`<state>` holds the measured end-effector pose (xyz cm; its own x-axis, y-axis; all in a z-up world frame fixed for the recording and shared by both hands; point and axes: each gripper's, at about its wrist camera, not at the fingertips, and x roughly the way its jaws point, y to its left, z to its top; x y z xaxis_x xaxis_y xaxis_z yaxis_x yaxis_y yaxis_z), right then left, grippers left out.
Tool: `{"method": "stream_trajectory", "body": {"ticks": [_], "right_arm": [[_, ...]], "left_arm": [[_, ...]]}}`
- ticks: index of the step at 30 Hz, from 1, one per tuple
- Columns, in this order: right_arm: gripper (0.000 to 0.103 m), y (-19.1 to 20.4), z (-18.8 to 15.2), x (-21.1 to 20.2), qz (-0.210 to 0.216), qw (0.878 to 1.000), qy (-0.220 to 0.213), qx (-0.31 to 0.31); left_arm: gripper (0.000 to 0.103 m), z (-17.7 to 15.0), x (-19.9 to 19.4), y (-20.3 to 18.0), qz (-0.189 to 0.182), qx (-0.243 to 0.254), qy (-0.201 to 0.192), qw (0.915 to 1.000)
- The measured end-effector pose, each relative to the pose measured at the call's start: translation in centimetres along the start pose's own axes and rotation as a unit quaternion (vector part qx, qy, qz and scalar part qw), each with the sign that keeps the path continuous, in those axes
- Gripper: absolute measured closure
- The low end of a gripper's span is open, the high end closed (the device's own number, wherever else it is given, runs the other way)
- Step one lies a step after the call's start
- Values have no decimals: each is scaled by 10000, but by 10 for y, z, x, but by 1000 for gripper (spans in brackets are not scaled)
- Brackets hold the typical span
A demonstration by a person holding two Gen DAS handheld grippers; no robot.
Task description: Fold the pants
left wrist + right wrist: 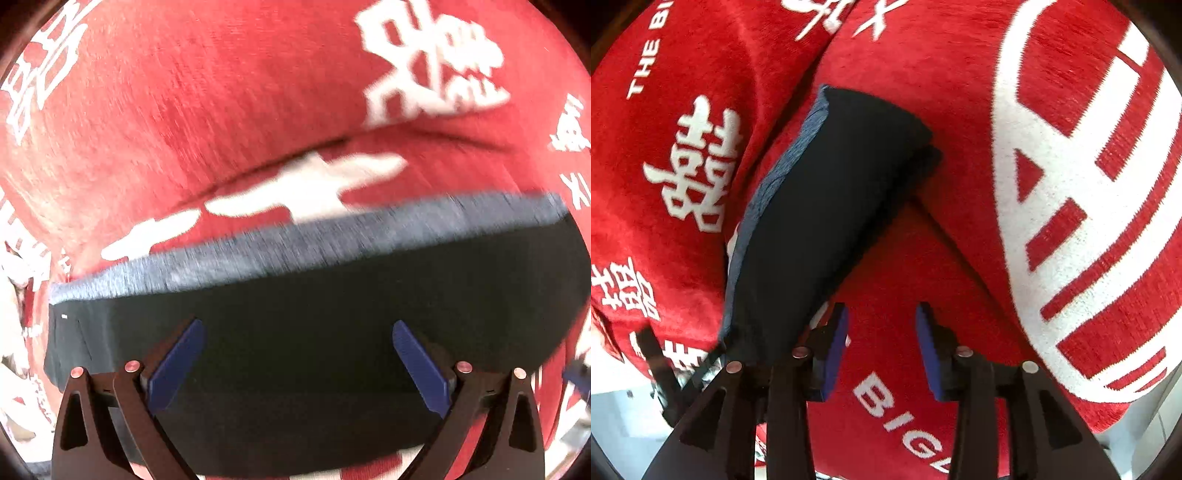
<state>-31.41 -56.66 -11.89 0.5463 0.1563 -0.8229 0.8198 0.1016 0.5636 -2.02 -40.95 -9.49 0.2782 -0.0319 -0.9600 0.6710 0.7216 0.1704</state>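
The dark pants (314, 332) lie folded into a long bundle with a grey-blue edge (258, 251) along the far side, on a red cover. My left gripper (298, 324) hangs over them, jaws wide apart, nothing between its blue pads (177, 365). In the right wrist view the same bundle (827, 206) runs from upper middle to lower left, its grey-blue edge (768, 192) on the left side. My right gripper (884, 308) stands partly open just right of the bundle's near end. Only red cloth shows between its pads (836, 347).
The red cover (923, 74) bears white characters and lettering and is creased into folds (960, 236). A large white-patterned bulge (1071, 221) rises at the right. A pale surface (620, 424) shows past the cover's edge at lower left.
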Motion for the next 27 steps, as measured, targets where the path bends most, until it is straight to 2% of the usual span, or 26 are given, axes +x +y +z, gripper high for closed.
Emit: {"method": "stream_trajectory", "body": {"ticks": [3,6,11,15,21,24,27], "right_arm": [[61,3,-7,3,22,9999,86,-92],[61,5,-13,5,49,9998,145,-125],[59,8,-19,2,46,9996,165,-218],[59,4,-17,0,38,9997,135,-180],[59,0,-11,0,59,9999,71,-93],[59,0,-6,0,91,9999,34,-92],[58,-4,0,-1,165,9999,-21,30]], "left_arm": [[0,23,18,5,9,-235,90,9997],[0,39,36,5,91,-221,131,9996],[0,56,35,14,203,-344,131,9991],[0,51,18,8,24,-188,99,9998],[0,31,-9,-39,-411,125,-62,9991],[0,22,-9,-64,-603,262,54,9978],[0,7,-2,-85,-624,442,258,9967]]}}
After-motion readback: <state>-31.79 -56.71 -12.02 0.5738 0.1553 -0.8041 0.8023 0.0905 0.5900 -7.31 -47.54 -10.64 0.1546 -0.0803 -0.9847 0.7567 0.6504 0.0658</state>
